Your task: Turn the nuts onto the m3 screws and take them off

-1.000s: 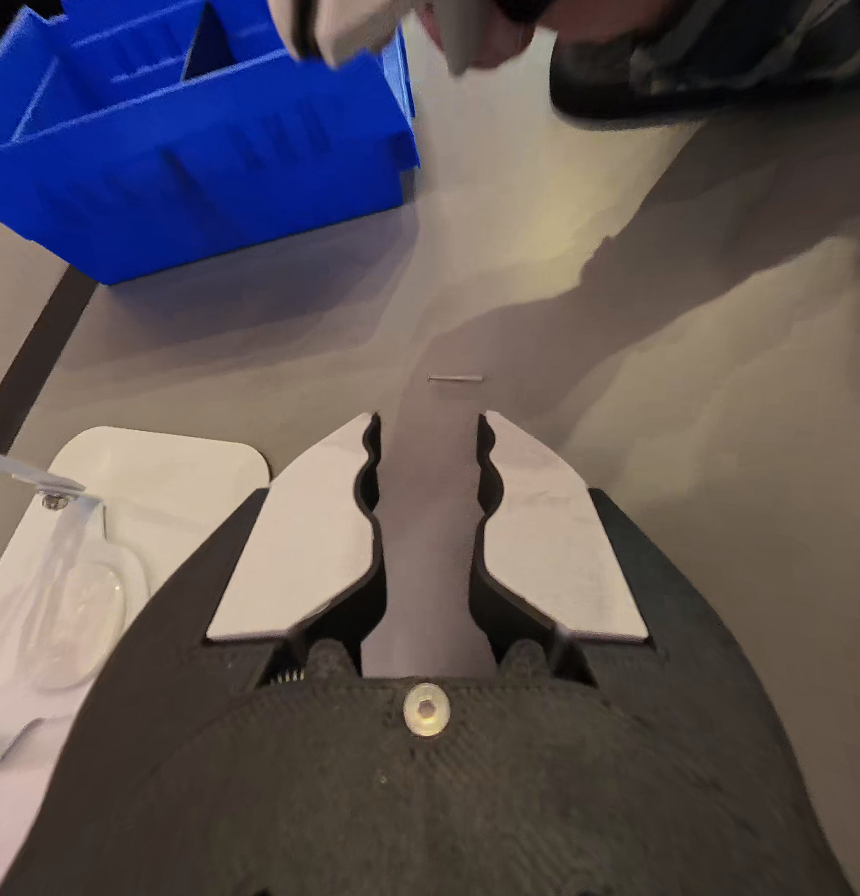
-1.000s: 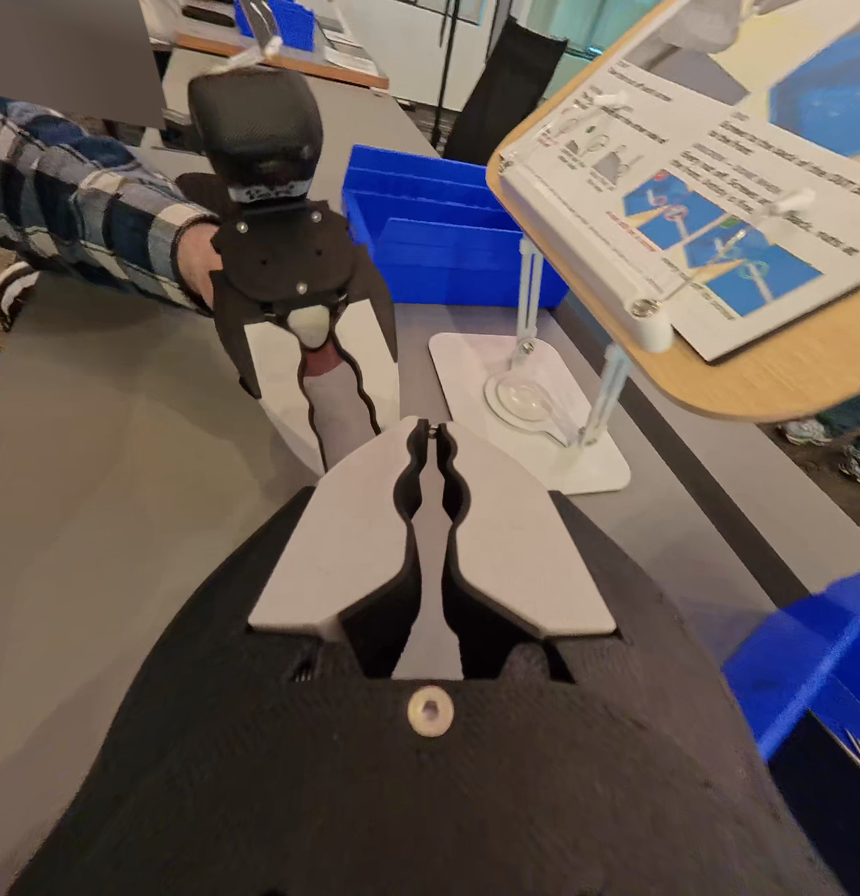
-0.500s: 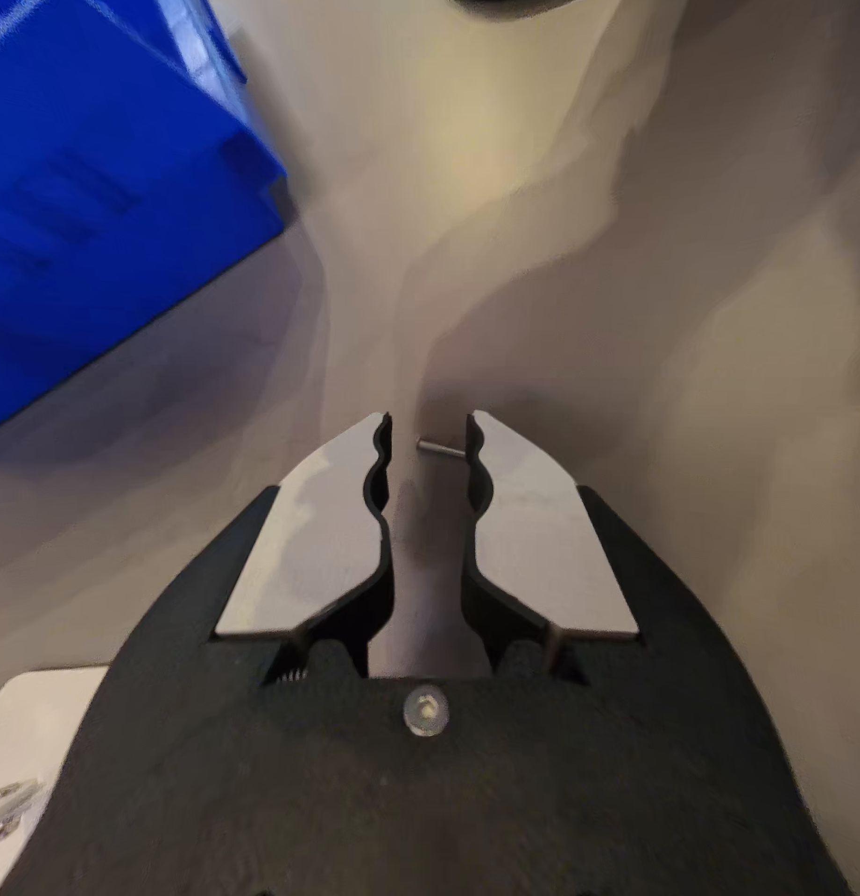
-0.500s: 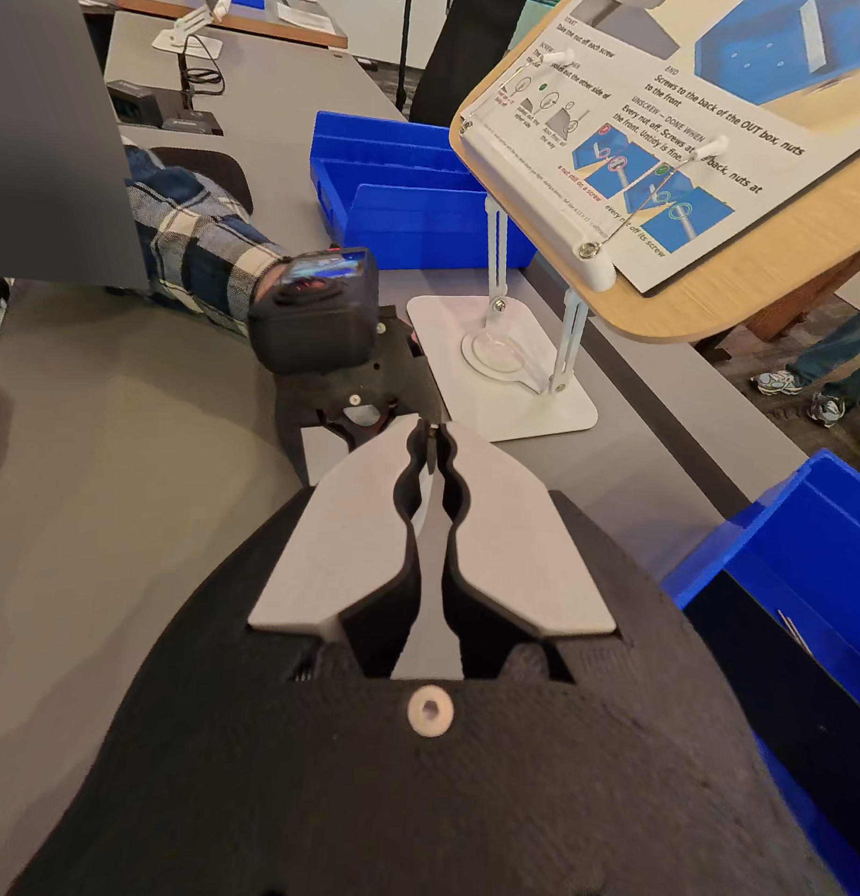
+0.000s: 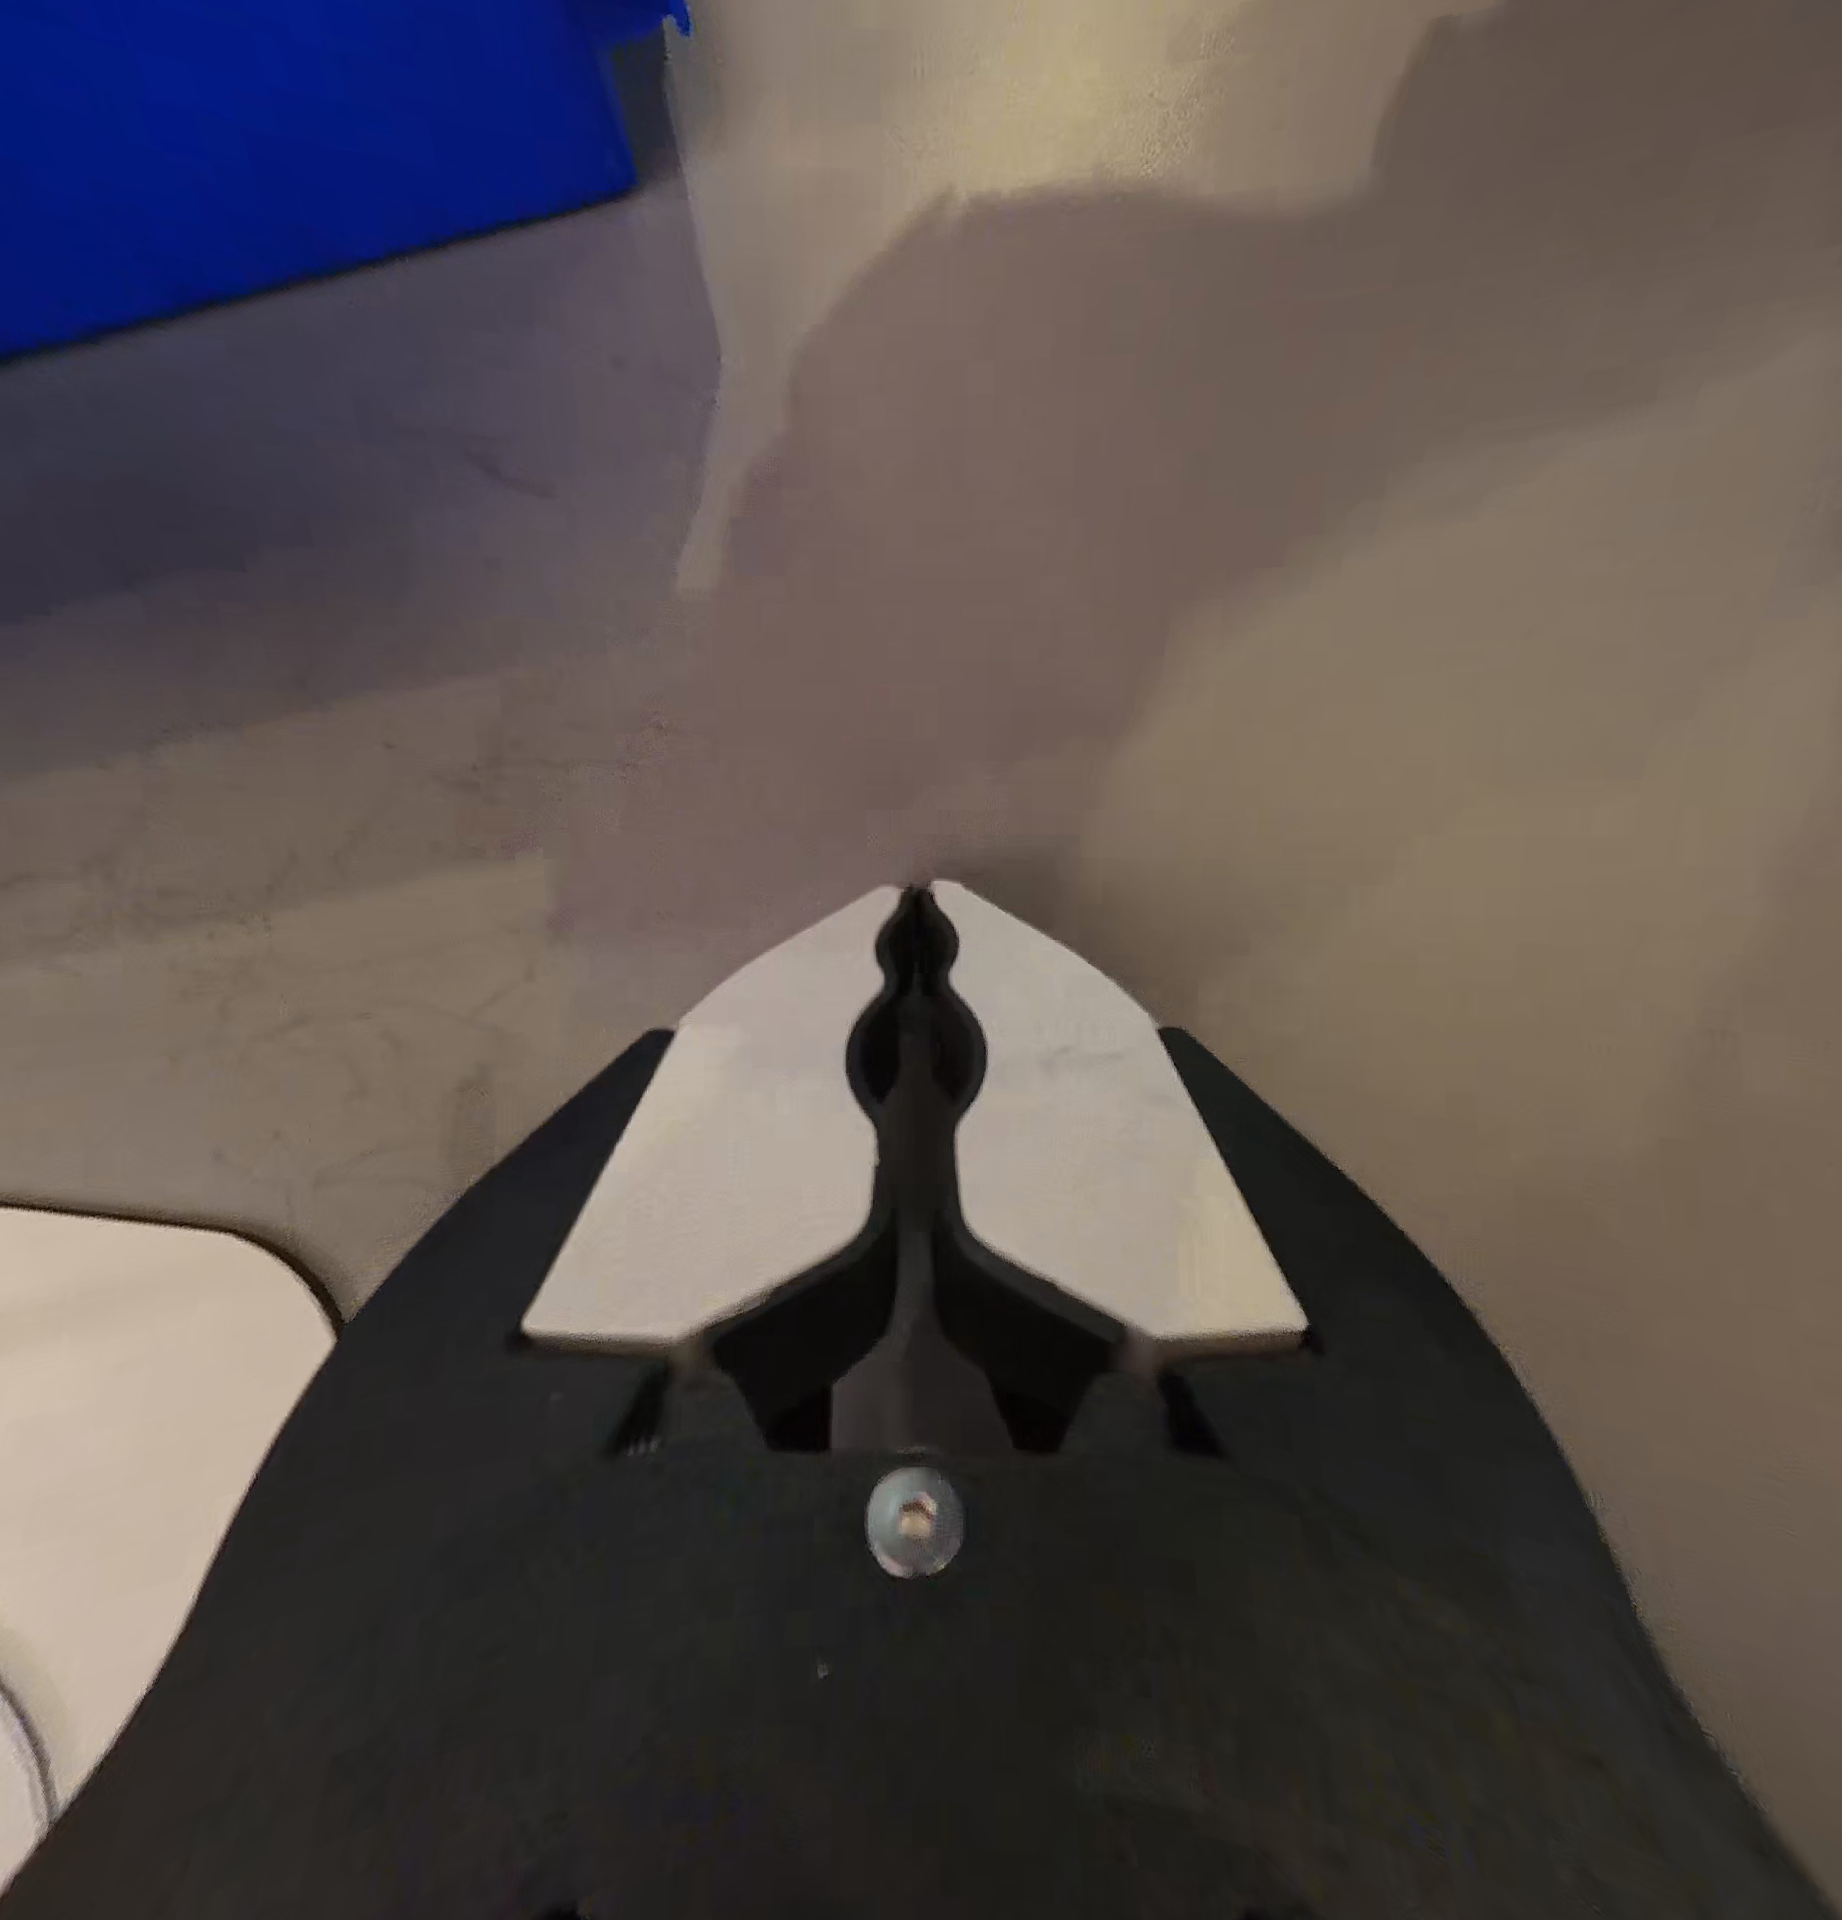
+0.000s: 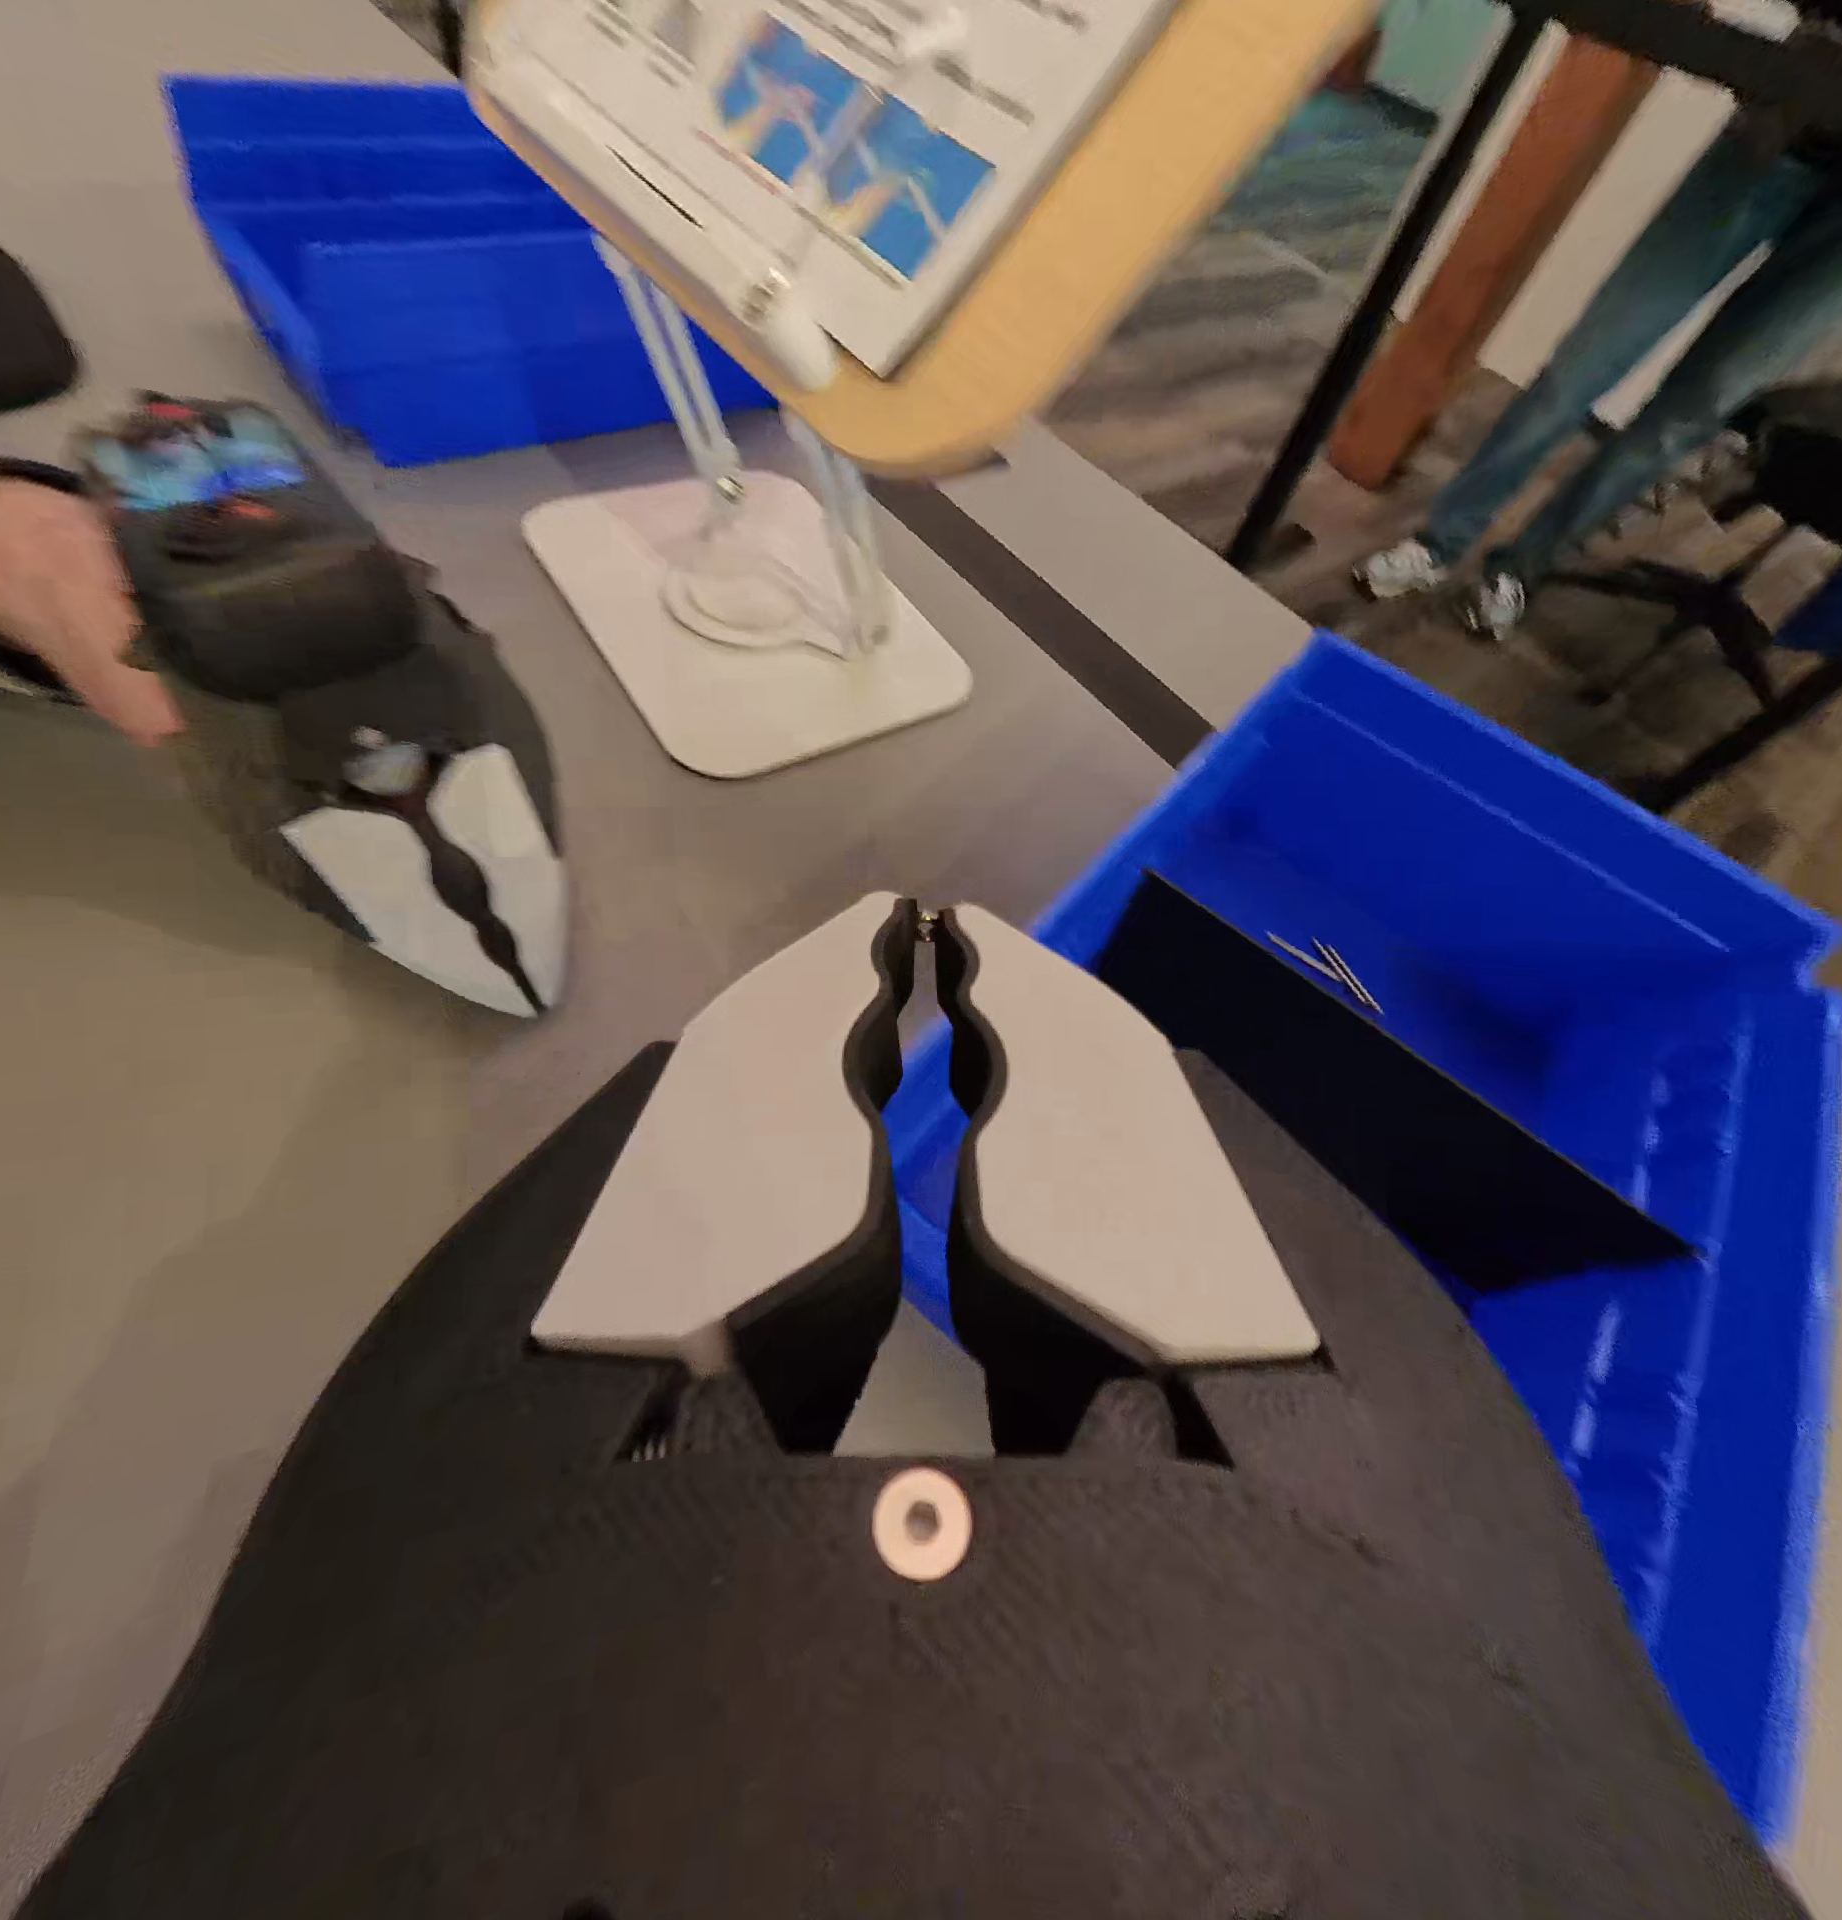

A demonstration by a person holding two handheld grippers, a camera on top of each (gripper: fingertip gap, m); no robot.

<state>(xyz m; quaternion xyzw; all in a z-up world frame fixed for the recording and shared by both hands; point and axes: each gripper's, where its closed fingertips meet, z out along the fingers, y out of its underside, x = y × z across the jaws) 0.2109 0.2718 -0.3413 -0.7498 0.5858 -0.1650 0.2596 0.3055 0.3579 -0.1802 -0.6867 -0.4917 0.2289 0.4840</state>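
left gripper [image 5: 915, 889] closed, tips at grey table [image 5: 1416, 831] | blue bin [image 5: 273, 156] far-left

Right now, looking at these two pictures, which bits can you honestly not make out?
- Left hand-held gripper: tips shut; whether anything is pinched is hidden in its own view and blurred in the right view.
- Right hand-held gripper: a tiny shiny thing at its tips, too small to name.
- Near blue bin: thin metal pins, count unclear.
- Tilted sheet: cut by the top edge.

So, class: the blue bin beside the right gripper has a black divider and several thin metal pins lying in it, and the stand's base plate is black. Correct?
Not quite. The right wrist view shows the base plate is white. The blue bin, black divider and thin metal pins are as stated.
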